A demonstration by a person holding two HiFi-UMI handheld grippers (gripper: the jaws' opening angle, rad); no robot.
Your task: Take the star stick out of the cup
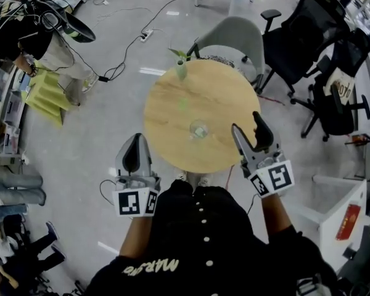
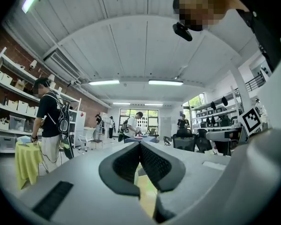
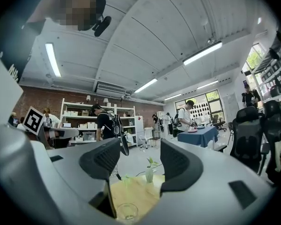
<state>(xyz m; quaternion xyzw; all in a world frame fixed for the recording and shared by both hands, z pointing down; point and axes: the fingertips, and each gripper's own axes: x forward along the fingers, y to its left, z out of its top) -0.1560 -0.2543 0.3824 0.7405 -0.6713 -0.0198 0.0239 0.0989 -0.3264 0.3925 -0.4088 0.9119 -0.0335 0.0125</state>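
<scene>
A clear glass cup (image 1: 198, 129) stands near the middle of the round wooden table (image 1: 172, 140). A pale green star stick (image 1: 183, 103) rises out of it, leaning away from me. In the right gripper view the cup (image 3: 127, 211) sits low between the jaws, with the star (image 3: 126, 178) above it. My right gripper (image 1: 246, 122) hangs open and empty at the table's right front edge, a little short of the cup. My left gripper (image 1: 135, 139) is shut and empty over the floor, off the table's left front edge. Its pads (image 2: 150, 161) meet in the left gripper view.
A small green vase with a sprig (image 1: 181, 66) stands at the table's far edge. Behind the table is a grey chair (image 1: 234, 39), with black office chairs (image 1: 320, 48) to the right. A person (image 1: 24, 36), a yellow-covered table (image 1: 46, 91) and floor cables (image 1: 126, 51) are at the left.
</scene>
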